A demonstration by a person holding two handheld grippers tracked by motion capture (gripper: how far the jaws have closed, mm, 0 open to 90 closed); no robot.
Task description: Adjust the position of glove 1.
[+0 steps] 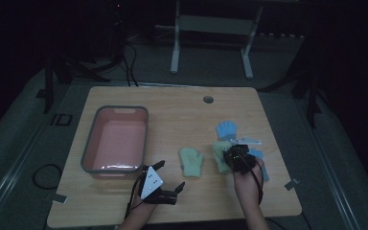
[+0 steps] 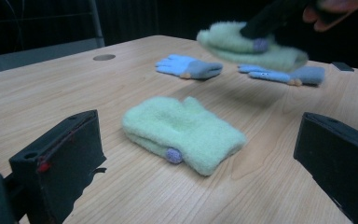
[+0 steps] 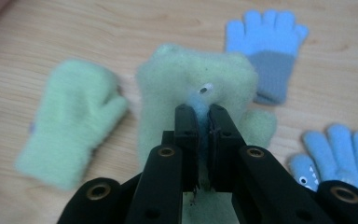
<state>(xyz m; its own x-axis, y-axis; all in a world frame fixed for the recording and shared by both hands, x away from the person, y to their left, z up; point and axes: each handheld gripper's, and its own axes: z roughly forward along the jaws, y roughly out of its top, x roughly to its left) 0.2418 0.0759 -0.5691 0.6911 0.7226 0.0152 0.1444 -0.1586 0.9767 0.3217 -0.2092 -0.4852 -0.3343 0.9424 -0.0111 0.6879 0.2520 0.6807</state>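
Note:
My right gripper (image 3: 201, 116) is shut on a fluffy green mitten (image 3: 191, 79) and holds it just above the table; the same mitten (image 2: 251, 46) hangs off the wood in the left gripper view. A second green mitten (image 1: 191, 162) lies flat on the table (image 1: 172, 115) to its left. My left gripper (image 1: 171, 175) rests near the front edge, open, with nothing between its jaws, facing the lying mitten (image 2: 182, 133). One blue glove (image 1: 226, 129) lies behind the held mitten. Another blue glove (image 3: 340, 149) lies to its right.
A pink basin (image 1: 90, 143) with a grey rim stands at the table's left and looks empty. A round hole (image 1: 208, 99) sits near the far edge. Tape marks (image 1: 291, 184) lie at the front corners. A metal frame (image 1: 175, 52) stands beyond the table.

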